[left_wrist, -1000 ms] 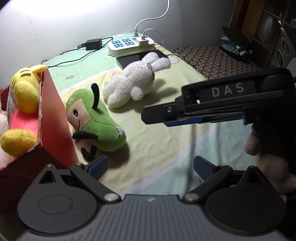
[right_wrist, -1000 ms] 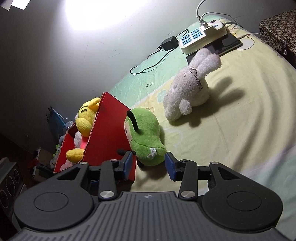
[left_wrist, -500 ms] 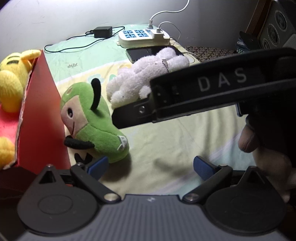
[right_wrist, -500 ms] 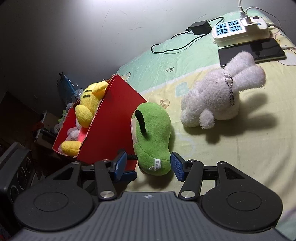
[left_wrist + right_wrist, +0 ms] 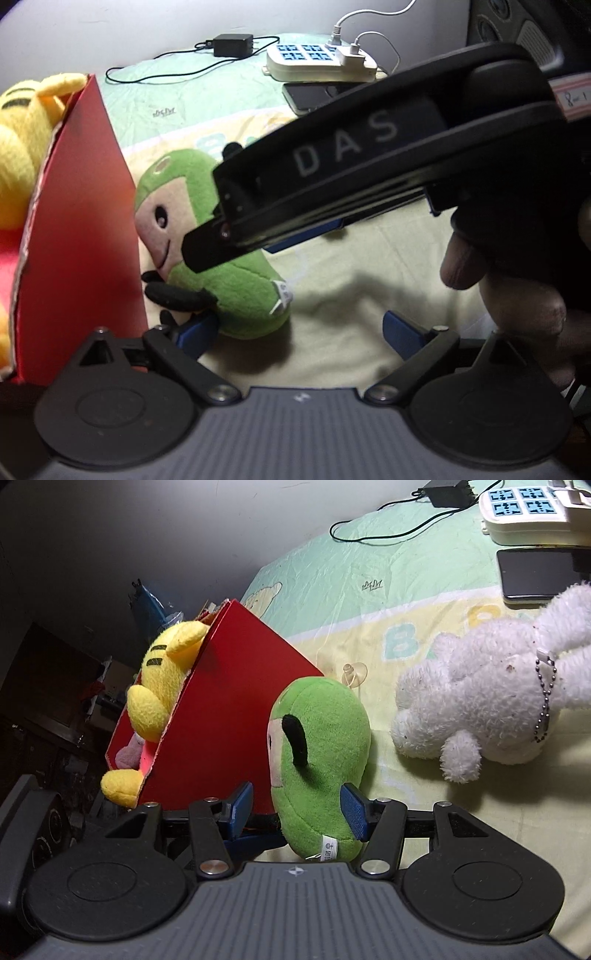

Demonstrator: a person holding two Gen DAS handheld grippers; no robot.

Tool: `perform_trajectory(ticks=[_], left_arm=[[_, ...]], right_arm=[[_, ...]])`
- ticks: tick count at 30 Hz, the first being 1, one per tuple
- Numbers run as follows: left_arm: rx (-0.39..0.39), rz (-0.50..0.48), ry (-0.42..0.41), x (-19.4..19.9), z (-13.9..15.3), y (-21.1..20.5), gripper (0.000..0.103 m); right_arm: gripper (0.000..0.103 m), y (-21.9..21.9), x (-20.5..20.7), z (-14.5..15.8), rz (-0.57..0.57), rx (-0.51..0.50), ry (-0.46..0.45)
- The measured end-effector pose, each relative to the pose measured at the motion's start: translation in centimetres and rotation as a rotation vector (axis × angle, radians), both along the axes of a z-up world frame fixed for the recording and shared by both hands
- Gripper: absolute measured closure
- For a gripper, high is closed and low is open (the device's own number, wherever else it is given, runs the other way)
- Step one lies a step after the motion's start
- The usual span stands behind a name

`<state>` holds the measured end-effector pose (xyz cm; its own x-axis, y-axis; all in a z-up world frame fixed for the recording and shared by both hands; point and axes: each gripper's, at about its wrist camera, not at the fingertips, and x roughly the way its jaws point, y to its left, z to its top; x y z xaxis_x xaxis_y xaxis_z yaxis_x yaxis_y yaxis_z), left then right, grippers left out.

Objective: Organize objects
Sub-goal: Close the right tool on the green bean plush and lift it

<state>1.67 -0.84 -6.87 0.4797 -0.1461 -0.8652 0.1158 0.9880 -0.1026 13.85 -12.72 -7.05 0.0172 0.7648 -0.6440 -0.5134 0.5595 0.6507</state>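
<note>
A green plush toy (image 5: 236,291) (image 5: 317,753) lies on the bed sheet against a red box (image 5: 81,221) (image 5: 229,701). A yellow plush (image 5: 22,147) (image 5: 166,672) sits inside the box. My right gripper (image 5: 297,810) is open and straddles the green toy's lower end; the right pad touches it and the left pad stands apart. One of its fingers (image 5: 295,206) crosses the left wrist view above the toy. My left gripper (image 5: 299,328) is open with its jaws closing, and its left pad sits at the toy's bottom edge. A white rabbit plush (image 5: 480,694) lies to the right.
A white power strip (image 5: 317,62) (image 5: 524,513), a dark phone (image 5: 310,96) (image 5: 535,572) and a black adapter (image 5: 232,44) with cables lie at the far end of the bed. A person's hand (image 5: 517,295) holds the right gripper. A clear suction cup (image 5: 352,674) lies behind the green toy.
The right gripper swung in over the green toy with its jaws wider and now straddles it. The left gripper came closer to the toy. The right gripper now hides the white rabbit from the left view.
</note>
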Motion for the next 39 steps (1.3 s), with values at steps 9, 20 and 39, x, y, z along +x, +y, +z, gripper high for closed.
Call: perform_trajectory(ticks=[9, 20, 39], left_arm=[[0.074, -0.003, 0.005, 0.5, -0.5, -0.5, 0.01], [0.041, -0.08, 0.01, -1.3, 0.4, -1.9, 0.01], [-0.083, -0.221, 0.024, -6.1, 1.5, -2.1, 0.011]], right_arm=[[0.049, -0.4, 1.4, -2.9, -0.019, 0.035, 0.128], [0.054, -3.0, -0.9, -2.3, -0.083, 0.055, 0.153], [0.053, -6.1, -7.1, -3.5, -0.176, 0.051, 0.234]])
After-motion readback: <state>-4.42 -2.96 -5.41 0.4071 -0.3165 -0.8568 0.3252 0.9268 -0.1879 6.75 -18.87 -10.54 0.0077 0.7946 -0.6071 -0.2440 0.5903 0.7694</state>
